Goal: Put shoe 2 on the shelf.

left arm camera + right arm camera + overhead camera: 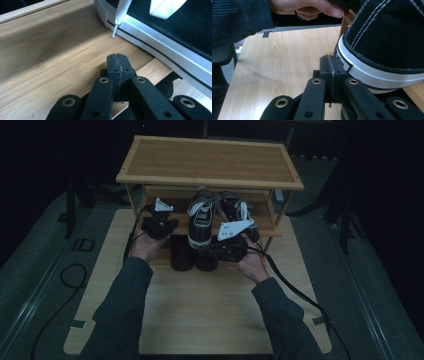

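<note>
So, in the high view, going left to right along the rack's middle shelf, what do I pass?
left gripper → left black sneaker → right black sneaker, with the right gripper just in front of the sneakers.

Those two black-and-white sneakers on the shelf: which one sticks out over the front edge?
The left sneaker. Its heel overhangs the middle shelf towards the person; the right sneaker sits further in.

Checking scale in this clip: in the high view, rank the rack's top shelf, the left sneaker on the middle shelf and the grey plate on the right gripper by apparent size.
1. Top shelf, clearly largest.
2. Left sneaker.
3. Grey plate, smallest, though it sits nearer the camera.
</note>
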Action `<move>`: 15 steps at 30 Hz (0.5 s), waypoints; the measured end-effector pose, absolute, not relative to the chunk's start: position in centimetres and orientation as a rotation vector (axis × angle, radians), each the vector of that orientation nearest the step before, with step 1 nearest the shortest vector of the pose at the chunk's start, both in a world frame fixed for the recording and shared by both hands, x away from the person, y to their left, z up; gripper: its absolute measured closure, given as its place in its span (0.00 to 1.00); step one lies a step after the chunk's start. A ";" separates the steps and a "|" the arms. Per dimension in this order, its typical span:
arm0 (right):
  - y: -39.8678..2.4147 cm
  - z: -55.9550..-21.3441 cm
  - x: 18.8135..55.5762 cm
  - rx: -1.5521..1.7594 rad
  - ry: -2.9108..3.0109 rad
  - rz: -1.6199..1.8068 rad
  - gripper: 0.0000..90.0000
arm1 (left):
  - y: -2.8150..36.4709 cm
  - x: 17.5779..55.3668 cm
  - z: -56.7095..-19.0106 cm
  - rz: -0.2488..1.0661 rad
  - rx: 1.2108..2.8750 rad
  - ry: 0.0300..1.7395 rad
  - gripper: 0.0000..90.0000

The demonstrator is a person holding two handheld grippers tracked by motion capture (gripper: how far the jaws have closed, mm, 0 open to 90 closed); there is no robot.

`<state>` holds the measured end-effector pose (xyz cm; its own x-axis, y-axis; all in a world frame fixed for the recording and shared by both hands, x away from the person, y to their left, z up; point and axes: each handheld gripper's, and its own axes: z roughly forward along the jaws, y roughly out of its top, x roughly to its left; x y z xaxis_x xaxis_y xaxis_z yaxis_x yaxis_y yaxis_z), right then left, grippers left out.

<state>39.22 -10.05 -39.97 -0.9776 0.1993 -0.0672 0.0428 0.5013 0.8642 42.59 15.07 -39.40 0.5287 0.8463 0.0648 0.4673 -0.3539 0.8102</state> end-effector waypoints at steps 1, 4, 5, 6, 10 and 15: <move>-10.0 -39.9 39.2 0.211 2.580 1.478 1.00 | 15.1 42.6 -39.4 0.628 1.999 1.065 1.00; -9.8 -39.9 39.3 0.211 2.581 1.470 1.00 | 15.1 42.6 -39.4 0.628 1.998 1.064 1.00; -9.8 -39.9 39.4 0.216 2.575 1.462 1.00 | 15.1 42.6 -39.4 0.627 1.998 1.064 1.00; -9.8 -39.9 39.4 0.228 2.570 1.450 1.00 | 15.1 42.6 -39.4 0.629 2.000 1.062 1.00; -10.0 -39.9 39.8 0.281 2.542 1.414 1.00 | 15.2 42.6 -39.4 0.622 2.002 1.060 1.00; -9.8 -39.8 39.8 0.315 2.483 1.366 1.00 | 15.2 42.6 -39.4 0.622 1.999 1.062 1.00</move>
